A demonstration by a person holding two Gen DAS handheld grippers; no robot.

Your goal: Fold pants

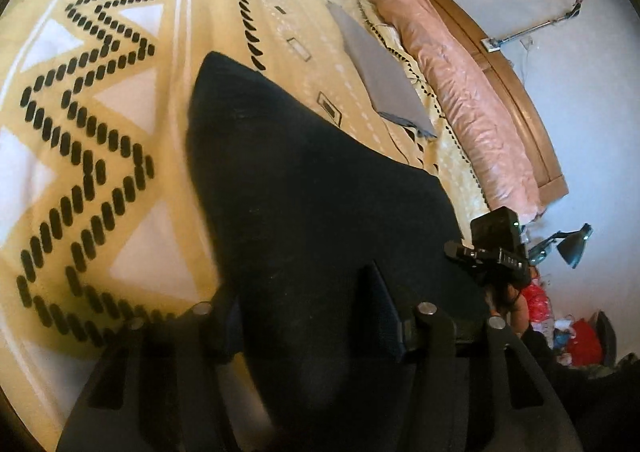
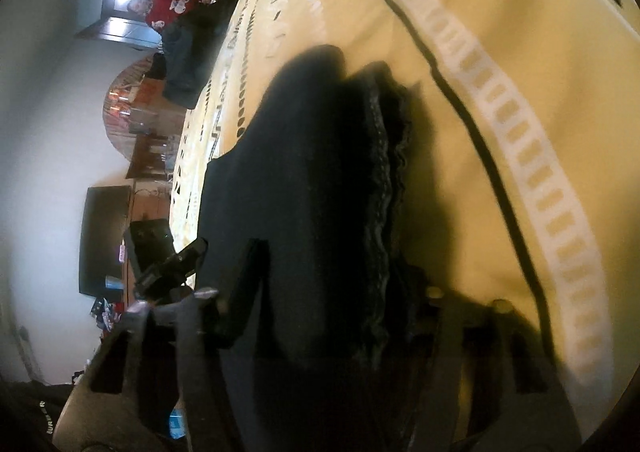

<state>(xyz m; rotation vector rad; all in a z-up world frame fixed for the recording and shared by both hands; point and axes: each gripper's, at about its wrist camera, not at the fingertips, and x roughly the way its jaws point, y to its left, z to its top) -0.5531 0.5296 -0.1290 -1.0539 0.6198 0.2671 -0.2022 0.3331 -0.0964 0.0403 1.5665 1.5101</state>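
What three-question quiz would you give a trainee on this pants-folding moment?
1. True or false: the black fabric pants lie on a yellow patterned bedspread.
2. Pick one. In the left wrist view, what lies on the bedspread beyond the pants? A) a flat grey folded cloth; B) a red towel; C) a white pillow.
3. Fill the gap: beside the wooden bed frame runs a rumpled quilt, coloured ____.

Key: 1 true; 2 A; 3 pink.
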